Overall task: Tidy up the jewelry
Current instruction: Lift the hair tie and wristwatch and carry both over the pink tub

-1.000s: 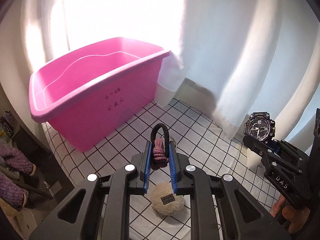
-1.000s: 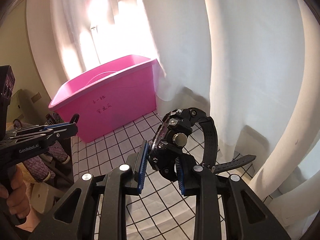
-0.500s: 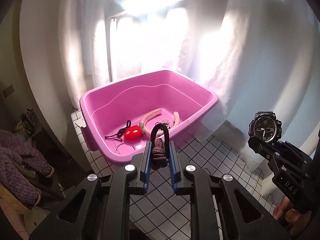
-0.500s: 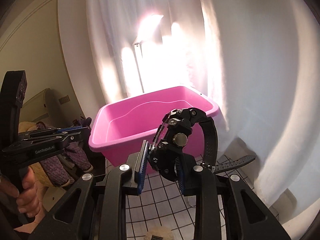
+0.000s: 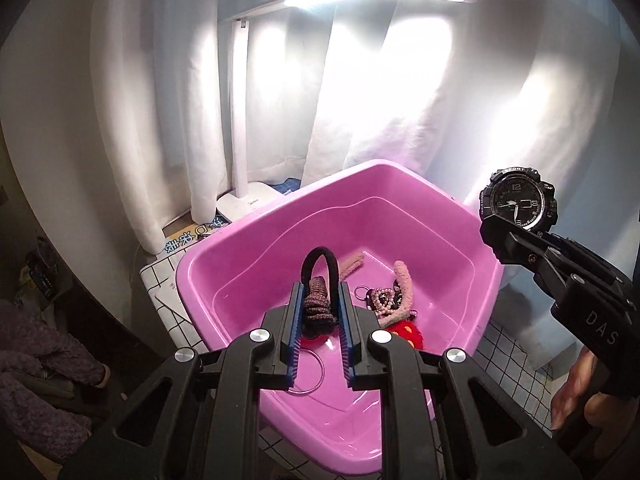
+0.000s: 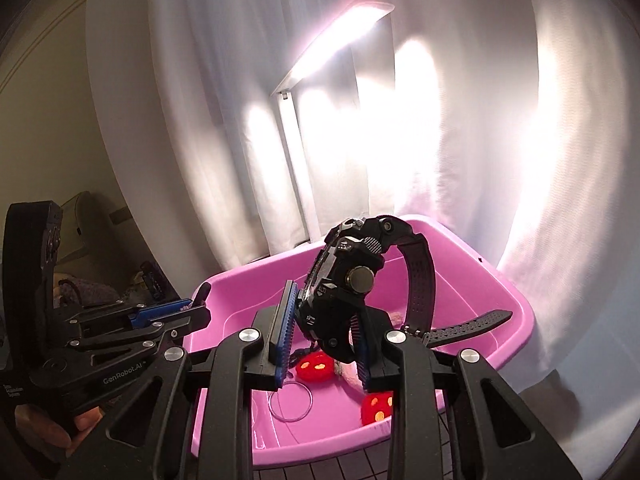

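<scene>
My left gripper (image 5: 319, 298) is shut on a hair tie (image 5: 319, 300), a black elastic loop with a mauve knitted part, held above the pink tub (image 5: 240, 272). My right gripper (image 6: 326, 320) is shut on a black sport watch (image 6: 344, 280), its strap hanging to the right, held over the same tub (image 6: 516, 312). The watch (image 5: 518, 204) and right gripper (image 5: 520, 240) show at the right of the left wrist view. The left gripper (image 6: 200, 310) shows at the left of the right wrist view. In the tub lie a pink fuzzy band (image 5: 404, 284), a bead piece (image 5: 382, 298), red plush items (image 6: 316, 366) and a thin ring (image 6: 290, 398).
A white desk lamp (image 5: 240, 120) stands behind the tub, its bright head above. White curtains (image 5: 400, 100) hang close behind. The tub sits on a black-and-white checked cloth (image 5: 516, 360). Purple fuzzy fabric (image 5: 36, 344) lies at the far left.
Both grippers rose and moved forward with their loads, from in front of the tub to above its opening. The tub's inside and the lamp head came into view.
</scene>
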A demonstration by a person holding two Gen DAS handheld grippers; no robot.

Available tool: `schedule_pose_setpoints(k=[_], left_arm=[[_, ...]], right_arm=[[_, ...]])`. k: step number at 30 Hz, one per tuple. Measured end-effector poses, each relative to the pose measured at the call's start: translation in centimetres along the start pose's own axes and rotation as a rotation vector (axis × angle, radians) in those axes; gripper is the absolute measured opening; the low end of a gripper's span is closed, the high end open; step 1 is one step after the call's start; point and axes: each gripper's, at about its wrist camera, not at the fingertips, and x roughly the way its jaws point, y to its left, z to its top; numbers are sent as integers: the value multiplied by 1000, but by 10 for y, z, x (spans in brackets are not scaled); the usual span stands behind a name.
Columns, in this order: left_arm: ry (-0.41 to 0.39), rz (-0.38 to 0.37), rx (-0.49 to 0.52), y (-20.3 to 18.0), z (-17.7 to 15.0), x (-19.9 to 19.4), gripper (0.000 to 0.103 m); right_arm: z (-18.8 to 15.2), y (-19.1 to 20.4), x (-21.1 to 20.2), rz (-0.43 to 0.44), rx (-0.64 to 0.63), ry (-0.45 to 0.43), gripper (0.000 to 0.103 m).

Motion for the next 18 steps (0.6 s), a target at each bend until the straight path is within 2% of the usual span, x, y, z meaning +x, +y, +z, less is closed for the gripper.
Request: schedule_pose_setpoints(k=[9, 12, 18], left_arm=[[180, -66, -42, 27, 21, 73, 17], [256, -88, -54, 29, 21, 94, 17], [353, -110, -32, 27, 20, 119, 17]], right_arm=[[35, -10, 89, -30, 46, 173, 25], [39, -15, 113, -37, 54, 249, 25], [34, -28, 149, -50, 109, 383, 25]])
